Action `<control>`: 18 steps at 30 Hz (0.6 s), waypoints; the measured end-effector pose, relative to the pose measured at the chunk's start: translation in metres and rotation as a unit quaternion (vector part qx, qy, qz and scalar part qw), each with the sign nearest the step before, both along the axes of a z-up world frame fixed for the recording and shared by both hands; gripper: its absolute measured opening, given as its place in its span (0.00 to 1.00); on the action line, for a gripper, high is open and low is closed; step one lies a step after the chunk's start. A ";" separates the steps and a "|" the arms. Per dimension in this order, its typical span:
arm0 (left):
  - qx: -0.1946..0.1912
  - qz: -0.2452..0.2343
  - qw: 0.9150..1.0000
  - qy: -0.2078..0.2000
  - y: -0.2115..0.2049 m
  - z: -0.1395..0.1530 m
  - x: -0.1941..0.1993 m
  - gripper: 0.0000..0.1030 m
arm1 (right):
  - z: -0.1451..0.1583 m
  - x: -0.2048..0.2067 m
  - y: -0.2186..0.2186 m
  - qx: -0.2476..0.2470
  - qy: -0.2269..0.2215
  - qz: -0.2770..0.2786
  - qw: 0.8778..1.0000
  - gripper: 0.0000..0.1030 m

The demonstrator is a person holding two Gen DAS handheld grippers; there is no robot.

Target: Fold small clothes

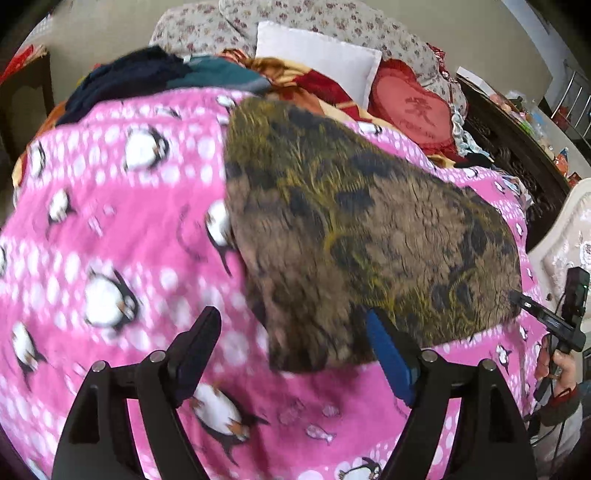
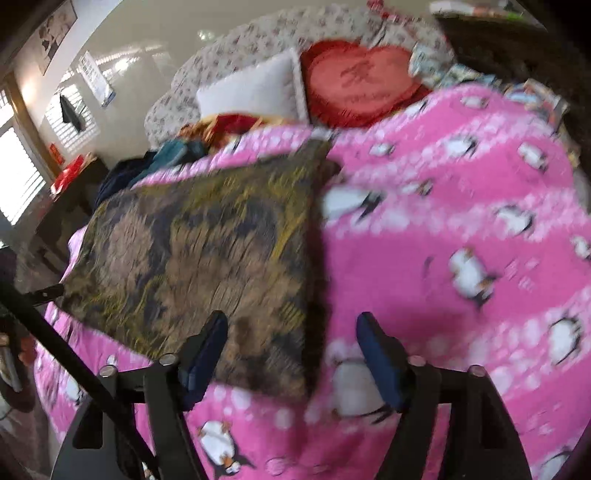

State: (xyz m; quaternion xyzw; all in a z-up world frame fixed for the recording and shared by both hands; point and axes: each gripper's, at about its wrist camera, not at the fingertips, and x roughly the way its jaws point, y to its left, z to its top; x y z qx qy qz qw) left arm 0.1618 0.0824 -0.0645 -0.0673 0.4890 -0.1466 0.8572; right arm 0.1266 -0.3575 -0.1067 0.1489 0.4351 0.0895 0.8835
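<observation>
A fuzzy brown garment with dark and yellow patterning [image 1: 362,236] lies flat, folded, on a pink penguin blanket [image 1: 122,229]. My left gripper [image 1: 293,328] is open and empty, its fingers straddling the garment's near corner. In the right wrist view the garment [image 2: 199,251] lies left of centre on the blanket [image 2: 461,229]. My right gripper [image 2: 291,332] is open and empty over the garment's near right corner. The right gripper also shows at the right edge of the left wrist view [image 1: 524,301], beside the garment's edge.
A white pillow [image 1: 317,62] and a red heart cushion [image 1: 413,103] lie at the bed's head, by a floral headboard [image 1: 303,18]. Dark clothes [image 1: 129,77] are heaped at the far left. A dark dresser [image 1: 517,147] stands right of the bed.
</observation>
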 end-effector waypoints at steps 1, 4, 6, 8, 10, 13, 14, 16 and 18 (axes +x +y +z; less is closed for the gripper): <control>-0.009 -0.007 1.000 0.004 -0.002 -0.003 -0.003 0.78 | 0.001 -0.001 0.006 0.003 -0.008 0.004 1.000 0.05; -0.046 -0.034 0.998 0.020 -0.001 -0.009 -0.011 0.78 | 0.019 -0.013 0.014 -0.006 -0.046 0.016 0.999 0.04; -0.057 -0.046 0.997 0.025 0.002 -0.013 -0.017 0.77 | 0.034 -0.023 0.009 0.000 -0.065 0.013 0.998 0.04; -0.043 -0.037 0.998 0.027 0.006 -0.020 -0.019 0.77 | 0.041 -0.032 0.001 0.010 -0.072 0.011 0.997 0.04; -0.030 -0.020 0.999 0.038 0.014 -0.032 -0.015 0.65 | 0.030 -0.035 -0.004 0.001 -0.056 0.001 0.998 0.04; -0.038 -0.008 0.998 0.042 0.021 -0.037 -0.016 0.60 | -0.001 -0.027 -0.004 -0.007 -0.014 -0.011 1.000 0.04; -0.036 -0.009 0.999 0.036 0.021 -0.032 -0.019 0.60 | -0.007 -0.025 -0.002 -0.010 -0.009 -0.012 1.000 0.04; -0.029 -0.018 0.999 0.019 0.019 -0.020 -0.028 0.60 | -0.009 -0.026 -0.001 -0.006 -0.009 -0.012 1.000 0.04; -0.020 -0.025 0.999 0.003 0.018 -0.009 -0.033 0.65 | -0.004 -0.028 -0.004 0.006 -0.016 -0.015 1.000 0.04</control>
